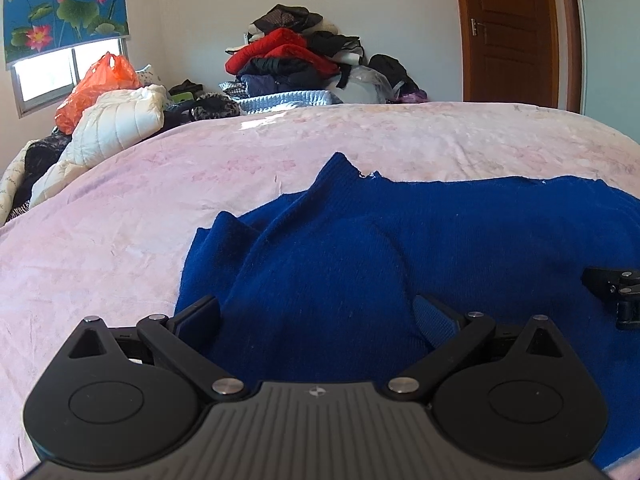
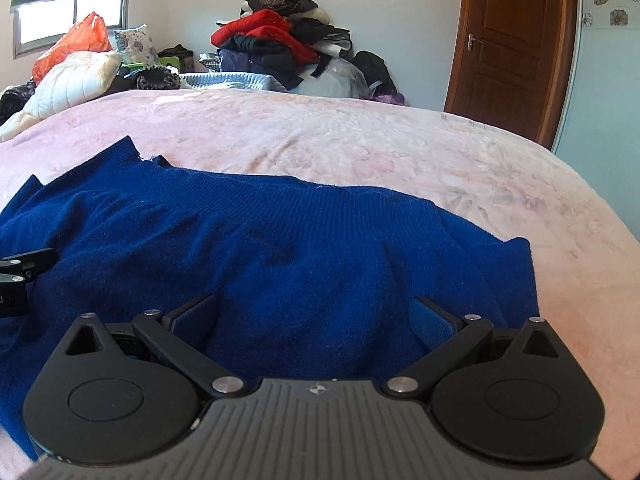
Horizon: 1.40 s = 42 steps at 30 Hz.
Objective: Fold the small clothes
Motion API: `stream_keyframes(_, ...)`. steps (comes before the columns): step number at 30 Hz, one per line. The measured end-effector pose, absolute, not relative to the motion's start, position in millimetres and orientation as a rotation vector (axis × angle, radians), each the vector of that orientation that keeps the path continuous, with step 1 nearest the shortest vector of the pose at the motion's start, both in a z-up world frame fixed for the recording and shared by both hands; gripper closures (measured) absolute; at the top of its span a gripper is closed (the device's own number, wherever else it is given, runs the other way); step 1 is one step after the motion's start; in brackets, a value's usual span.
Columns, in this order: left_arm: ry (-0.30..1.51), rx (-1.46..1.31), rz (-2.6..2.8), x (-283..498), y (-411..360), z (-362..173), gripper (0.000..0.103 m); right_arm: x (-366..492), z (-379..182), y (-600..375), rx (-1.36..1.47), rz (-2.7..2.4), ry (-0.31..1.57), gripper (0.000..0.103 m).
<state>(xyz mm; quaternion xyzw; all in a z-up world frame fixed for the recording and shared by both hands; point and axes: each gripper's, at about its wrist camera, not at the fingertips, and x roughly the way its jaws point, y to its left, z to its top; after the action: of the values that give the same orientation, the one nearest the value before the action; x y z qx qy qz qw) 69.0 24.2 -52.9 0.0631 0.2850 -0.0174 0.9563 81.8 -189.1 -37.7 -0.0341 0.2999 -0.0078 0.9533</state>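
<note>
A dark blue knit sweater (image 1: 440,232) lies spread on a pink bed cover (image 1: 120,208); it also shows in the right wrist view (image 2: 280,240). My left gripper (image 1: 316,312) is open, low over the sweater's left part, with a raised hump of cloth between its fingers. My right gripper (image 2: 314,312) is open, low over the sweater's right part, also with a hump of cloth between its fingers. The right gripper shows at the right edge of the left wrist view (image 1: 616,292), and the left gripper at the left edge of the right wrist view (image 2: 20,280).
A heap of clothes (image 1: 296,64) stands at the bed's far side against the wall. A white quilted jacket (image 1: 116,124) and an orange plastic bag (image 1: 96,88) lie at the far left. A brown door (image 1: 516,32) is at the far right.
</note>
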Motion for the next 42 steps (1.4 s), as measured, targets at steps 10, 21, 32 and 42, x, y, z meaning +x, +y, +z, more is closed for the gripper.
stream_keyframes(10,0.598,0.079,-0.052,72,31,-55,0.000,62,-41,-182,-0.027,-0.051,0.627,0.000)
stream_keyframes(21,0.602,0.080,-0.049,70,29,-53,0.000,62,-40,-184,-0.011,-0.048,0.630,0.000)
stream_keyframes(32,0.616,0.170,-0.048,49,22,-49,0.000,48,-41,-176,-0.033,-0.092,0.629,0.000)
stream_keyframes(42,0.597,0.193,-0.051,38,22,-55,0.000,47,-41,-178,-0.019,-0.087,0.633,0.000)
